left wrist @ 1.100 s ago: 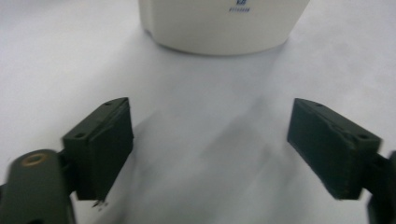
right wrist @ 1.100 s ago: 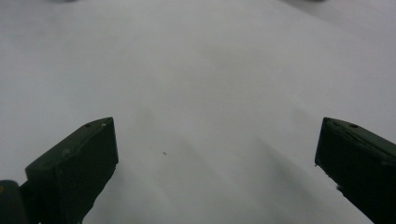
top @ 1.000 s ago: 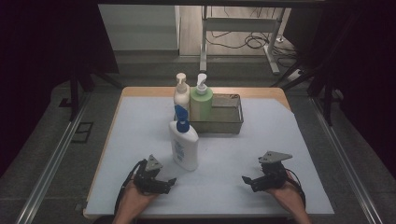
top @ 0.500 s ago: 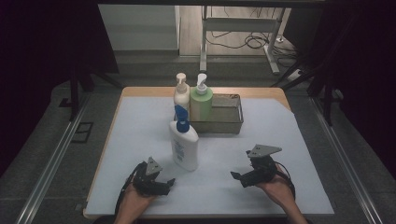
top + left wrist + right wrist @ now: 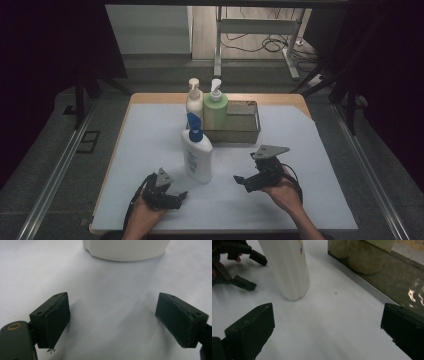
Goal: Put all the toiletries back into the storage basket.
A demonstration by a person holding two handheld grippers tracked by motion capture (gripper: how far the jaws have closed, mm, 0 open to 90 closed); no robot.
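A white bottle with a blue pump [image 5: 197, 157] stands on the white mat, in front of a metal tray [image 5: 250, 131]. My left gripper [image 5: 181, 198] rests low at the bottle's near left, open, with the bottle's base [image 5: 125, 250] just ahead of its empty jaws [image 5: 111, 305]. My right gripper [image 5: 241, 183] hovers to the bottle's right, open and pointing left toward it. In the right gripper view the bottle [image 5: 289, 267] stands ahead left of the wide jaws [image 5: 328, 315], and the left gripper [image 5: 260, 275] lies beyond it.
A green pump bottle [image 5: 215, 110] stands at the tray's left end, and a white pump bottle [image 5: 194, 102] beside it. The tray's shiny wall [image 5: 374, 270] runs along the right gripper's right side. The mat's [image 5: 150, 145] front edge is close under both hands.
My right gripper has moved left and a little away from the person, closer to the white bottle. The left gripper has barely shifted.
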